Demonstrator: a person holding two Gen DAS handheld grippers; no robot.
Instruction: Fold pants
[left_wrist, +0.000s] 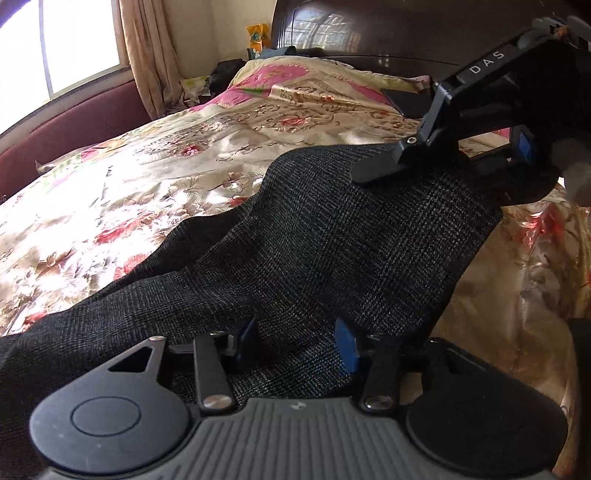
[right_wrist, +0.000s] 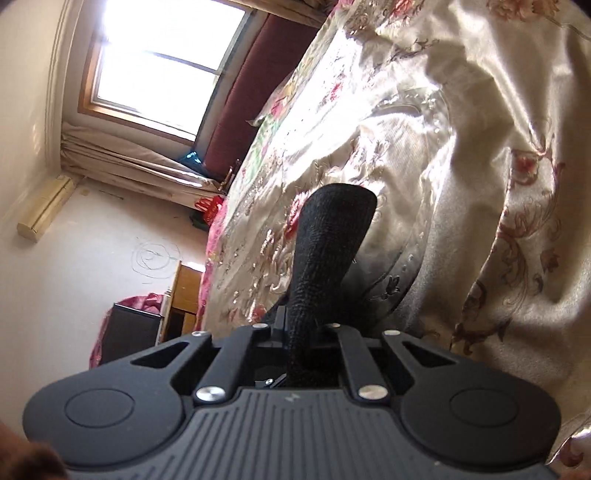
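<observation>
Half done at most, by the look of it: dark plaid pants (left_wrist: 314, 236) lay rumpled across the bed's floral bedspread (left_wrist: 147, 177). Left claw (left_wrist: 299, 339) spread over cloth; right claw (right_wrist: 306, 328) pinching a bunched fold, lifted.

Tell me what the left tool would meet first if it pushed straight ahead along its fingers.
The dark pants: the left tool is open with fabric already between its fingers, so it would likely meet that cloth at once. The right tool lies farther along.

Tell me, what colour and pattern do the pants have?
The pants are dark charcoal-black with a faint check weave, clearest in the left wrist view.
</observation>
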